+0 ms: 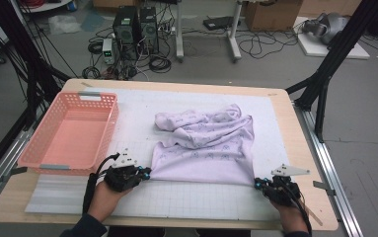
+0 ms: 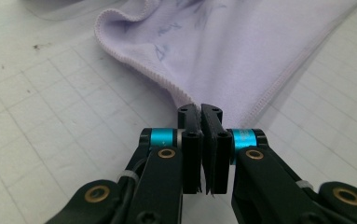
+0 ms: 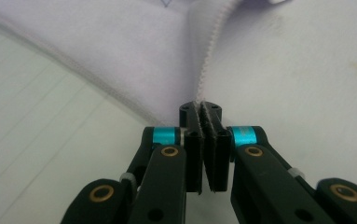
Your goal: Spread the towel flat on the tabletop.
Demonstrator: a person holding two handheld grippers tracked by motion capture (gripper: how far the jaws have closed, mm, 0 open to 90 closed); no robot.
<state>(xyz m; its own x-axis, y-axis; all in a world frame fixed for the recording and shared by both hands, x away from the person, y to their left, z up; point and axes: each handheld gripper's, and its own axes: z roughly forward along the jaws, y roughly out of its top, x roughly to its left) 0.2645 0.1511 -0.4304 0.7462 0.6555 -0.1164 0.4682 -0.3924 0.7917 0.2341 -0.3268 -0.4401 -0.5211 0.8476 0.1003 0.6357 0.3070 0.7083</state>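
A pale lilac printed garment [image 1: 204, 143] lies on the white grid mat [image 1: 176, 197], bunched at its far end and flat along its near hem. My left gripper [image 1: 148, 173] is shut on the near left corner of the garment [image 2: 223, 56], the cloth pinched between the black jaws. At the near right corner my right gripper [image 1: 257, 183] is shut on the hem of the garment [image 3: 120, 51], with the stitched edge caught between its jaws. A hand holds each gripper from the table's near edge.
A pink plastic basket [image 1: 38, 160] stands at the left of the wooden table [image 1: 295, 148]. Black frame legs [image 1: 324, 84] rise at the far right. Computers and cables [image 1: 137, 34] sit on the floor beyond the table.
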